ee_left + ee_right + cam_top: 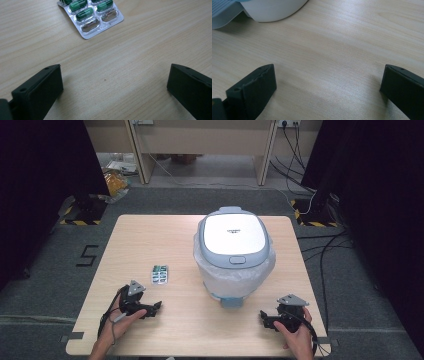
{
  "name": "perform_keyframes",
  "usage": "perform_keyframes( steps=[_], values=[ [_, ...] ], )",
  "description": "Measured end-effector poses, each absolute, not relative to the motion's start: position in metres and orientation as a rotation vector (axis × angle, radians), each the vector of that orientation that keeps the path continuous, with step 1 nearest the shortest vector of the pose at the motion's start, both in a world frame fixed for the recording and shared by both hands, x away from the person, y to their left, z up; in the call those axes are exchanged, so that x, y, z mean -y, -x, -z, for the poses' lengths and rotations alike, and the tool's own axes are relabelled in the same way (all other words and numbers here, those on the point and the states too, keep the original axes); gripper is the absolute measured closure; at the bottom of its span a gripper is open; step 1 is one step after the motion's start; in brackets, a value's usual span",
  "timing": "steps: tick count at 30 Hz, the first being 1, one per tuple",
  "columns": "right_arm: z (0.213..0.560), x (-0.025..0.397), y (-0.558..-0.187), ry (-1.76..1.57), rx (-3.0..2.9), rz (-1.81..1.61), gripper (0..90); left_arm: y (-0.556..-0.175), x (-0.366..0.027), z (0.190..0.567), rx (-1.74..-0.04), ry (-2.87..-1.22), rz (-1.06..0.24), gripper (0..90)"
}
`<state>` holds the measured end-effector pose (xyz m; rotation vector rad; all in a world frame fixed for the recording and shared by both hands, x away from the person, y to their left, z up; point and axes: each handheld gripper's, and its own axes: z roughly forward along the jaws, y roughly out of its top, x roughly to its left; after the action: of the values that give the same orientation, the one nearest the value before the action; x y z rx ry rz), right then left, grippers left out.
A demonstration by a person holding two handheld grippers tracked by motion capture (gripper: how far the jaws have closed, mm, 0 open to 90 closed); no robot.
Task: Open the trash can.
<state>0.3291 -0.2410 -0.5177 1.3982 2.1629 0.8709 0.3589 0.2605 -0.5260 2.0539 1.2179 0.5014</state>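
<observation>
In the high view the wooden table (150,240) has much bare surface in its left half and along its lower edge. A white bin with a grey lid (233,255) stands right of the centre. A blister pack of green capsules (160,274) lies left of it, apart from it. The left gripper (155,307) rests at the lower left, below the pack and near it. The right gripper (263,318) rests at the lower right, just below the bin.

In the left gripper view the jaws stand wide apart over bare wood, and the pack (91,17) lies at the upper left, beyond them, not touching.

In the right gripper view the jaws are also wide, holding nothing, and the bin base (272,8) is at the upper left
</observation>
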Motion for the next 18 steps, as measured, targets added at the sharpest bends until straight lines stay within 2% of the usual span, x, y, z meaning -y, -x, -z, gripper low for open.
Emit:
perform_keyframes(
  steps=[5, 6, 8, 18],
  values=[
    [0.517, 0.241, -0.329, -1.399, -2.162, -0.873, 2.0, -0.359, -0.261, 0.526, -1.218, -2.055, -0.501, 0.0],
    [0.517, 0.24, -0.327, -1.389, -2.153, -0.892, 9.1, -0.359, -0.261, 0.526, -1.218, -2.055, -0.501, 0.0],
    [0.516, 0.239, -0.325, -1.377, -2.15, -0.914, 16.5, -0.359, -0.261, 0.526, -1.218, -2.055, -0.501, 0.0],
    [0.515, 0.217, -0.316, -1.295, -2.211, -0.955, 17.8, -0.359, -0.261, 0.526, -1.218, -2.054, -0.501, 0.0]
  ],
)
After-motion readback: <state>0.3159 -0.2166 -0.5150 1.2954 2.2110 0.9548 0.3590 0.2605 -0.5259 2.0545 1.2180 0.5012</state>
